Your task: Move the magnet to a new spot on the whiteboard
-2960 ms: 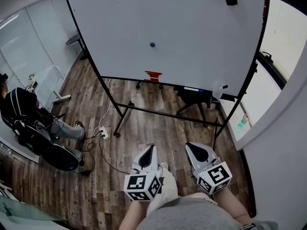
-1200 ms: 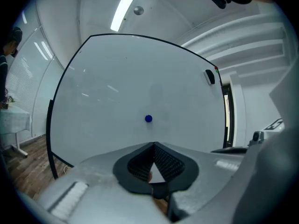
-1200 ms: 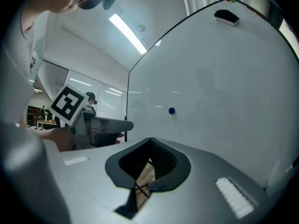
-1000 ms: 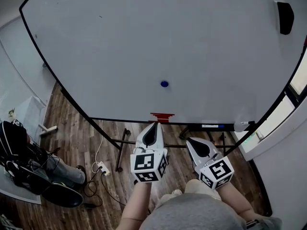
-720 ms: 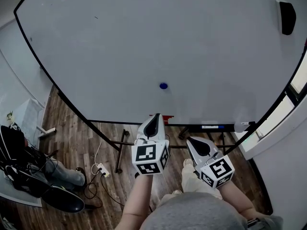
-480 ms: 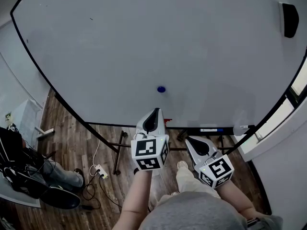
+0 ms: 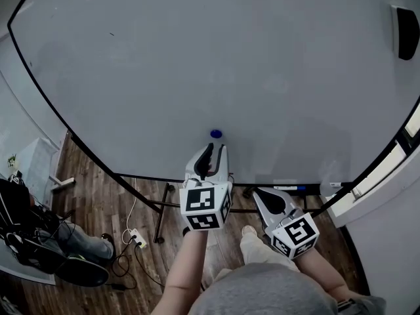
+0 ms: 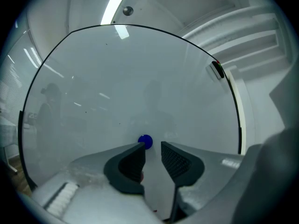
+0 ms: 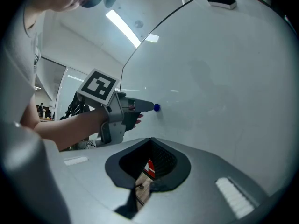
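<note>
Nearest the body, the right gripper hangs low, its jaws together with nothing in them. Ahead of it, the left gripper has just been opening its jaws. They stand partly apart with nothing between the pads, and the tips are just short of the magnet. The magnet is a small blue disc stuck low on the whiteboard, about midway across and above the bottom rail.

It is likely light, hard and smooth, so it may slip from a loose pinch. The board's pull will probably resist a little and then let go with a jerk. The best hold looks to be on its rim, with pads on opposite sides, close to the board.

The left gripper view shows the magnet lying toward the left jaw's tip, not centred in the gap. The right gripper view shows from the side that the magnet stands proud of the board, right at the left gripper's tips. Only the head view shows the wide bare board around it and, farthest off, the black block at the upper right
</note>
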The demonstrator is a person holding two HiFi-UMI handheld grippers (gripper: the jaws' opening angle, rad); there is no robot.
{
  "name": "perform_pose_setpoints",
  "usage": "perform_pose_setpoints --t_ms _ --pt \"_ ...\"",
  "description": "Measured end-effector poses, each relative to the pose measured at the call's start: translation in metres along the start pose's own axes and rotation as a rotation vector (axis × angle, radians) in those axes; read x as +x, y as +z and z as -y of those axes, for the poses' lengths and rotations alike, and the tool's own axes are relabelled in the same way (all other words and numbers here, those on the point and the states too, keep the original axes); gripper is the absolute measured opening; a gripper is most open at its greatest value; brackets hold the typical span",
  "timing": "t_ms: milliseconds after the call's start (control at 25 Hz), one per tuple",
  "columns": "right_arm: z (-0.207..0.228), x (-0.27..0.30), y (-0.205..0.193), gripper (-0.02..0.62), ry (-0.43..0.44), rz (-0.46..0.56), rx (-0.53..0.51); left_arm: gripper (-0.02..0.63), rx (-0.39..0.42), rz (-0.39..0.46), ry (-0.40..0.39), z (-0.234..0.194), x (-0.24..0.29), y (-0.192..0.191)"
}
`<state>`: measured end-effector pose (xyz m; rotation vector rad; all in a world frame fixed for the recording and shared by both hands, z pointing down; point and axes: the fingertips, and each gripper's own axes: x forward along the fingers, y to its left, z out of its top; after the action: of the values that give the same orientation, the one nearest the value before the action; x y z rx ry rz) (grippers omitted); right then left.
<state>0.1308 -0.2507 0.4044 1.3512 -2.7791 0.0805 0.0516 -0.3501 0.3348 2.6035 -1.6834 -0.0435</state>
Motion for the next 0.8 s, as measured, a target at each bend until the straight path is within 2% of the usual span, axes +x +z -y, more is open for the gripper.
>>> perform_pose_setpoints --t_ms 240,600,800 --pt "0.013 0.009 -0.002 -0.002 0.002 -0.005 0.008 0.143 0.002 0.001 0.029 -0.009 0.019 0.002" --pt "0.026 0.016 -0.006 -0.002 -0.002 -0.010 0.019 0.144 0.005 0.005 0.076 -0.016 0.033 0.002" --pt "0.028 0.019 -0.004 -0.002 -0.001 -0.005 0.024 0.144 0.031 0.016 0.097 -0.018 0.034 0.004"
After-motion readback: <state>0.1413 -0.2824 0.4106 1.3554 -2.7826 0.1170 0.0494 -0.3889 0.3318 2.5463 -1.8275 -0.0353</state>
